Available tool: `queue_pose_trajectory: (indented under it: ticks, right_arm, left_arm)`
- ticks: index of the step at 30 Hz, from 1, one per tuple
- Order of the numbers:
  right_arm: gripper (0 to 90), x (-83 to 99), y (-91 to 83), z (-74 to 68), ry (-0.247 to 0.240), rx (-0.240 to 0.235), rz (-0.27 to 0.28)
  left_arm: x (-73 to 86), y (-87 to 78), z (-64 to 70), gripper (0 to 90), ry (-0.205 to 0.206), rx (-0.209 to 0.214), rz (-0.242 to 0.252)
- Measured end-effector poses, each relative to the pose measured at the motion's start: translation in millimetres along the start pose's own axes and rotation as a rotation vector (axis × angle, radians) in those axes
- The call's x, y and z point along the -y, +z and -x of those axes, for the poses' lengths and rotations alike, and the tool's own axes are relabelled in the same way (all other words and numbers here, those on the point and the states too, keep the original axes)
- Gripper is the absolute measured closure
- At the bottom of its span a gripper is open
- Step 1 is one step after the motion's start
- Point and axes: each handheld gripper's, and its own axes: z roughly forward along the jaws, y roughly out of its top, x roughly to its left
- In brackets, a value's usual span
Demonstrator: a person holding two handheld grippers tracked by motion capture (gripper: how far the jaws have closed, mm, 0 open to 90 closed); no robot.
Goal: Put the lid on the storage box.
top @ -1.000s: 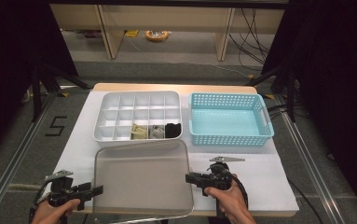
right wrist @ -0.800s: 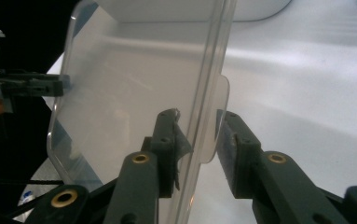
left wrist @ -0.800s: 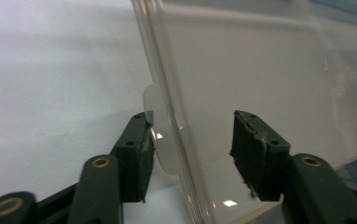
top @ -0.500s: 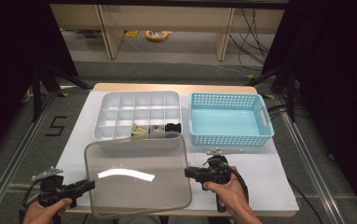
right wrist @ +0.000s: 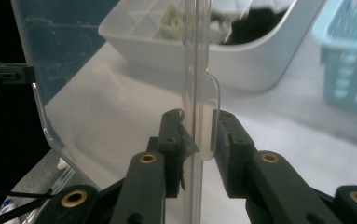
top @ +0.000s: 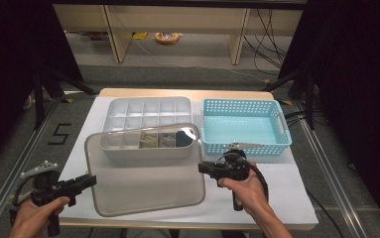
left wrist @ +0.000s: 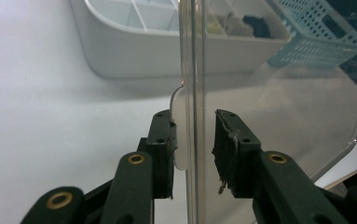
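Observation:
A clear plastic lid (top: 148, 178) hangs tilted over the white table, and its far edge overlaps the front of the grey compartment box (top: 145, 116). My right gripper (top: 203, 168) is shut on the lid's right edge; both pads press the rim and its small tab (right wrist: 212, 126). My left gripper (top: 92, 180) straddles the lid's left edge. Its left pad touches the tab (left wrist: 180, 135), while a narrow gap separates the right pad (left wrist: 227, 149) from the rim, so it is open. The box's front cells hold beige pieces (top: 150, 140) and a dark item (top: 183, 139).
A light blue perforated basket (top: 244, 126) stands right of the compartment box, close to my right hand. The white table cover (top: 286, 193) ends at the near edge just behind both hands. Black stands and cables flank the table.
The lid has moved away from me, and its far edge has risen over the box's front row. The left gripper swung out to the left, then came back in to the lid's edge.

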Motion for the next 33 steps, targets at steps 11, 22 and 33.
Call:
queue_pose_trajectory:
  ticks: [11,22,33]
  right_arm:
    - [72.8,-50.8,1.3,2.0,0.011,0.03,0.041]
    - [72.3,-83.0,18.4,14.6,0.025,0.045,0.068]
    - [71.4,-115.3,40.9,29.1,0.078,0.079,0.071]
  left_arm:
    - [-44.8,10.9,0.1,67.2,0.002,-0.038,0.002]
    - [-82.2,29.8,-11.3,65.9,-0.029,-0.065,0.012]
    - [-122.2,55.4,-24.5,63.9,-0.073,-0.116,0.005]
